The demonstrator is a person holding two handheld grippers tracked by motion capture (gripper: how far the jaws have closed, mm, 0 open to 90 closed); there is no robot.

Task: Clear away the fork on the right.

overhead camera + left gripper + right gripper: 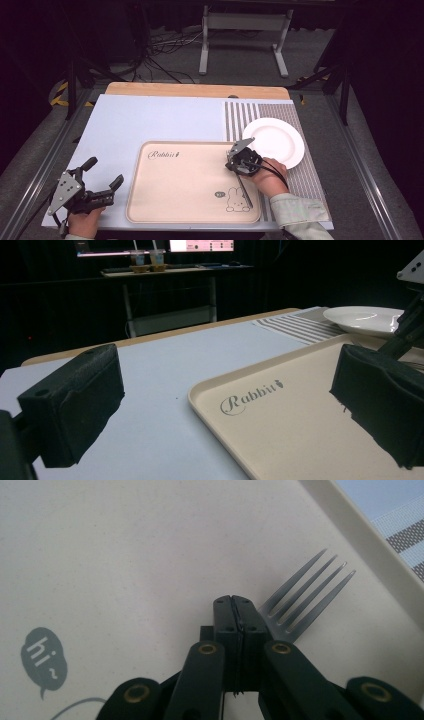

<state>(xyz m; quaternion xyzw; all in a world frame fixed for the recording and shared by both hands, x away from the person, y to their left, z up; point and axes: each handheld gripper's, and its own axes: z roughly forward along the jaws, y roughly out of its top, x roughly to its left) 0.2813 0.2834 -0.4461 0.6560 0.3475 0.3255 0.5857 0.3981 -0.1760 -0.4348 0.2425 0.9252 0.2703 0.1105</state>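
A silver fork [305, 592] lies low over the beige "Rabbit" tray [185, 185], its tines fanning out past my right gripper [235, 602]. The two jaws of that gripper are pressed together over the fork's neck, which hides the handle. In the high view the right gripper [243, 182] points down at the tray's right part, beside the rabbit drawing. My left gripper [105, 171] rests off the tray's left side, jaws wide apart with nothing between them. The left gripper view looks between its black pads [75, 405] across the tray [300, 430].
A white plate [274, 142] sits on a grey striped mat [235, 120] right of the tray, and appears again as the plate [365, 319] beyond the tray. A pale blue mat [150, 120] covers the wooden table. A metal stand and cables lie on the floor behind.
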